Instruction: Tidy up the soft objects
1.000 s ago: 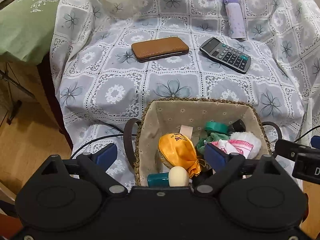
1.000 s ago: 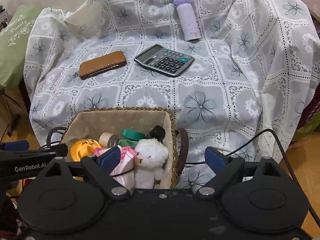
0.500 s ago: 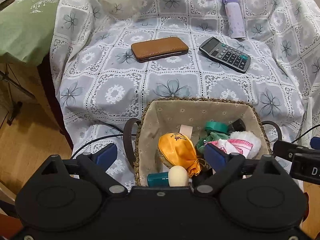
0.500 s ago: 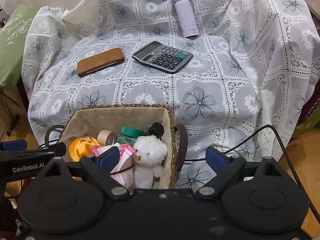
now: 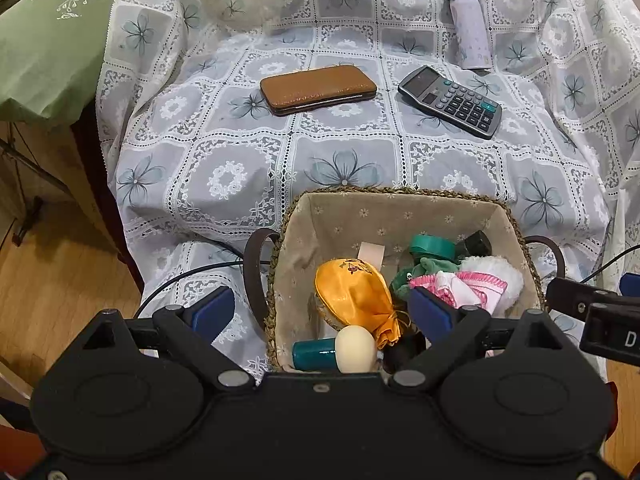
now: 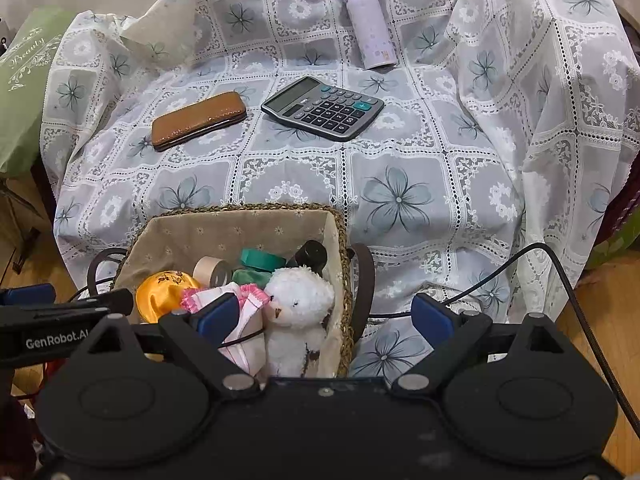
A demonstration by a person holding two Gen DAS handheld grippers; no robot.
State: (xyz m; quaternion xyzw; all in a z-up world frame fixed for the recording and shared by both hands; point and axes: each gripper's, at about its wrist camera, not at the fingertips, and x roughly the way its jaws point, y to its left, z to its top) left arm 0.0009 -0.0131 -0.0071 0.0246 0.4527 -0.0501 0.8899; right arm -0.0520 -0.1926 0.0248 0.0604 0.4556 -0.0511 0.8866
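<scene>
A woven basket [image 5: 400, 192] with a beige lining stands at the front edge of the lace-covered seat. It holds an orange satin pouch [image 5: 352, 292], a green cloth [image 5: 424, 268], a pink-trimmed cloth [image 5: 464, 284], a white plush toy [image 6: 300, 300], tape rolls and a teal bottle with a cream cap [image 5: 332, 354]. My left gripper [image 5: 320, 308] hovers open over the basket's left side, one pad outside the rim. Over the basket's right side hangs my right gripper [image 6: 325, 316], open, its left pad above the pink cloth and its right pad outside the basket. Neither holds anything.
Farther back on the cloth lie a brown case [image 5: 318, 90], a grey calculator [image 5: 450, 100] and a lilac bottle [image 5: 468, 26]. A green pillow [image 5: 48, 40] sits at the left. A black cable [image 6: 560, 280] trails over the seat's front right. Wooden floor lies on both sides.
</scene>
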